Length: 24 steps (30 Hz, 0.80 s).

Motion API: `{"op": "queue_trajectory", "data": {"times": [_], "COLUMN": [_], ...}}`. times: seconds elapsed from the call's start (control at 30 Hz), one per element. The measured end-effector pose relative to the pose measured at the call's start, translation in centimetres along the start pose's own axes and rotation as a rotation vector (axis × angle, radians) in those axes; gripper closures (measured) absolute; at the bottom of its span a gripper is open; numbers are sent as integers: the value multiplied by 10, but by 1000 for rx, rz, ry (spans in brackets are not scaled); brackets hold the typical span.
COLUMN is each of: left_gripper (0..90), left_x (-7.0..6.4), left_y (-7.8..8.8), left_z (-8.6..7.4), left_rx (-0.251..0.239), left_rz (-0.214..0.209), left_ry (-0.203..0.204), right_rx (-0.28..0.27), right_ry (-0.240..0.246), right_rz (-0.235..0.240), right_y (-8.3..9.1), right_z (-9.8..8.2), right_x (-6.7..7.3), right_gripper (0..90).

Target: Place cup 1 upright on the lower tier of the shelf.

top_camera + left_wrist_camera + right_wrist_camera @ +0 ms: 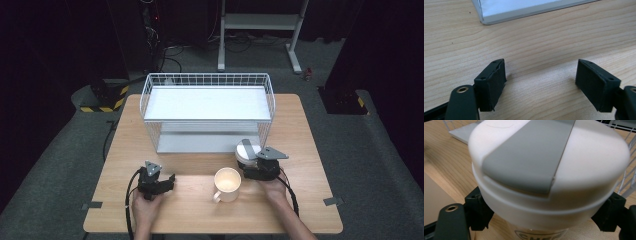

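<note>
- The wooden tabletop [200, 210] carried everything.
- A white wire basket [207, 80] stood at the middle of the far edge, a flat white tray [200, 144] under it.
- A cream mug [227, 184] sat near the front edge, at its middle.
- A white container with a grey-banded lid [544, 165] stood just right of the mug; the right gripper [260, 167] clasped it, jaws at both sides of it.
- The left gripper [540, 83] rested towards the front left corner, jaws wide with only bare wood between.
</note>
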<state>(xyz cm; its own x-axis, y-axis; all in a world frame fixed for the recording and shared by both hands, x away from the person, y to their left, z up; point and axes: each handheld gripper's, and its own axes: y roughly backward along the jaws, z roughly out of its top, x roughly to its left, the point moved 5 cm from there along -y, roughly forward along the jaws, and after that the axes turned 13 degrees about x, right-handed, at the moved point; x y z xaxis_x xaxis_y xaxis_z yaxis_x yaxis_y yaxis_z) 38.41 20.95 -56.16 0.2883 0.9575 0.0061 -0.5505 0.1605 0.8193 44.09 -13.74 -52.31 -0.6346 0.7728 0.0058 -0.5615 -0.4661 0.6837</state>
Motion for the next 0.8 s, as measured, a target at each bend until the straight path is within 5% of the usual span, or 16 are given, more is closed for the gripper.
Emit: {"op": "queue_trajectory", "data": {"times": [0.8], "left_gripper": [243], "left_x": [0], "left_y": [0], "left_z": [0], "left_rx": [0], "left_rz": [0], "left_ry": [0], "right_rx": [-28], "right_ry": [13], "right_rz": [-16], "right_y": [-1], "right_z": [22], "right_x": [-1], "right_gripper": [185]}}
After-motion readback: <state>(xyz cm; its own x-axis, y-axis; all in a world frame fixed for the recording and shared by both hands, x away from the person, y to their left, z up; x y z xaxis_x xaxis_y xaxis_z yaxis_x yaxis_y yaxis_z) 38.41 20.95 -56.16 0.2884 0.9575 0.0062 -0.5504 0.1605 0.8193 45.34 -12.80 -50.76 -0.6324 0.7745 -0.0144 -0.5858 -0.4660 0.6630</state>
